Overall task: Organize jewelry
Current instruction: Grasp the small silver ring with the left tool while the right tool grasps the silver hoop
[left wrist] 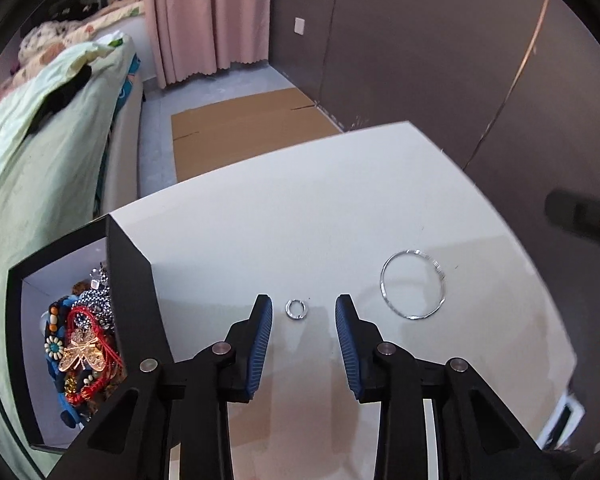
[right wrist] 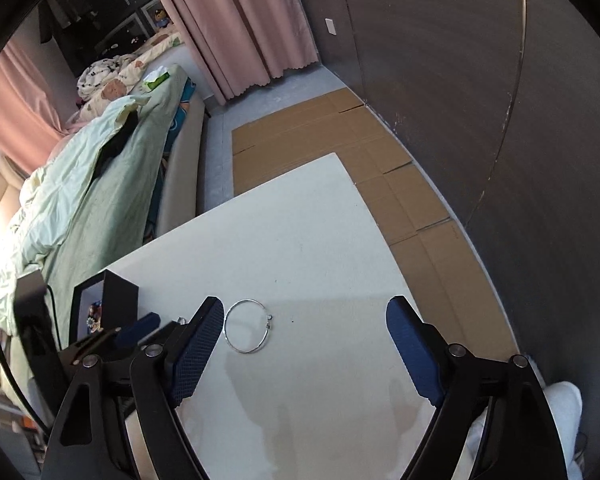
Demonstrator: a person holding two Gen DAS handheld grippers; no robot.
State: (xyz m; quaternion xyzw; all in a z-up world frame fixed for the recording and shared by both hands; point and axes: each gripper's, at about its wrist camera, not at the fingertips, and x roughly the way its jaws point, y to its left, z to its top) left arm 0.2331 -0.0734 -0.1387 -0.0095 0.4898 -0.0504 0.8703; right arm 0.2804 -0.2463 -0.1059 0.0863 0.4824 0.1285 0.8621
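Observation:
A small silver ring (left wrist: 296, 310) lies on the white table (left wrist: 300, 208), just ahead of my left gripper (left wrist: 303, 304). Its blue pads stand apart on either side of the ring without touching it. A thin silver bangle (left wrist: 413, 285) lies flat further right; in the right wrist view the bangle (right wrist: 247, 326) sits close to the left finger of my right gripper (right wrist: 305, 306), which stands wide open with nothing between its fingers. A black box (left wrist: 134, 280) at the table's left edge holds several beaded and red pieces and a gold dragonfly brooch (left wrist: 81, 351).
A bed with a pale green cover (left wrist: 40, 168) runs along the left of the table. Flattened cardboard (left wrist: 244, 128) lies on the floor beyond the far edge. A dark wall (left wrist: 440, 60) stands to the right. The black box (right wrist: 112, 300) shows left of the right gripper.

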